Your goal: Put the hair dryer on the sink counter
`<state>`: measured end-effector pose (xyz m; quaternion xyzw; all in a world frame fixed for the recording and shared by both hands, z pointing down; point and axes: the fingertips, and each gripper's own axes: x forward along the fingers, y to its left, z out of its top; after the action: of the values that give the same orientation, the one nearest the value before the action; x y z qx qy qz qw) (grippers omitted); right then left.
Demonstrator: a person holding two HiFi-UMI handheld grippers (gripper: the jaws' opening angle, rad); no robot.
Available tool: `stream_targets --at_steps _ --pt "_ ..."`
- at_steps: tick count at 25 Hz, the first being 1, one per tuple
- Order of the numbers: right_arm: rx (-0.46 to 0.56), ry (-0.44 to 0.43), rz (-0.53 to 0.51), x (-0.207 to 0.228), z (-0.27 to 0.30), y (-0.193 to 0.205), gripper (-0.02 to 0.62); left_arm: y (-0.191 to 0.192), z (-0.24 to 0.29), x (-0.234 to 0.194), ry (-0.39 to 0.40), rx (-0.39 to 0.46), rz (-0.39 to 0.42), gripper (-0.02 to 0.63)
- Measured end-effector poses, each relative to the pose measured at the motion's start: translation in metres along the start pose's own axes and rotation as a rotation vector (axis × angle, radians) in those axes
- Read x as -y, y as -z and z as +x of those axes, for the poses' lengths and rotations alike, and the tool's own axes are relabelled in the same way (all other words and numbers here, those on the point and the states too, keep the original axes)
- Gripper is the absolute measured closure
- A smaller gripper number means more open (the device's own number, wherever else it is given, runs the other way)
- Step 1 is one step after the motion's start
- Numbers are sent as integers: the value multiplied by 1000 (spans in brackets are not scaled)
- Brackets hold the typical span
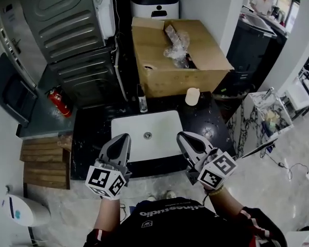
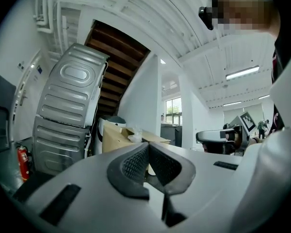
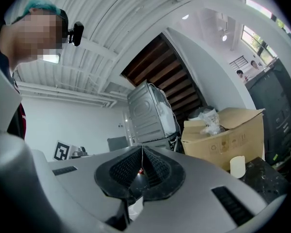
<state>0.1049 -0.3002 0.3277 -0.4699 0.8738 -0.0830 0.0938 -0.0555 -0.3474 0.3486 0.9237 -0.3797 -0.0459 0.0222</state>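
Two closed, empty grippers are hovering over the front edge of the sink counter (image 1: 92,138), and I am reading the room from the left. Tall grey machines (image 1: 67,30) are leaning against the wall there, with a red fire extinguisher (image 1: 58,101) lying below them. Next, the left gripper (image 1: 122,140) is pointing at the white basin (image 1: 129,133), its pads meeting at the tips with nothing between them. A slim bottle (image 1: 142,103) is standing at the basin's back rim.

Behind that, a cardboard box (image 1: 170,78) is sitting open, with a crumpled plastic bundle (image 1: 177,48) on top. I am not seeing a hair dryer plainly anywhere. My guess is that it is inside that wrapping, but I cannot tell.

The right gripper (image 1: 185,139) is likewise pinched shut on nothing. A pale cup (image 1: 192,96) is standing on the counter beyond it.

If the dryer is bagged, it is probably going to feel light, stiff-shelled and slippery through the film, top-heavy at the barrel, with a cord trailing. Taking it by the handle close under the barrel is looking like the safest hold.
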Motion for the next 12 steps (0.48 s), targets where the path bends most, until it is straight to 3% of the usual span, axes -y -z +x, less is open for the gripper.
stream_targets --at_steps 4,12 --pt "-13 11 -4 1 0 4 555 9 1 6 -9 17 -48 591" --pt "-20 18 -48 -2 5 8 557 12 7 24 54 1 -37 591"
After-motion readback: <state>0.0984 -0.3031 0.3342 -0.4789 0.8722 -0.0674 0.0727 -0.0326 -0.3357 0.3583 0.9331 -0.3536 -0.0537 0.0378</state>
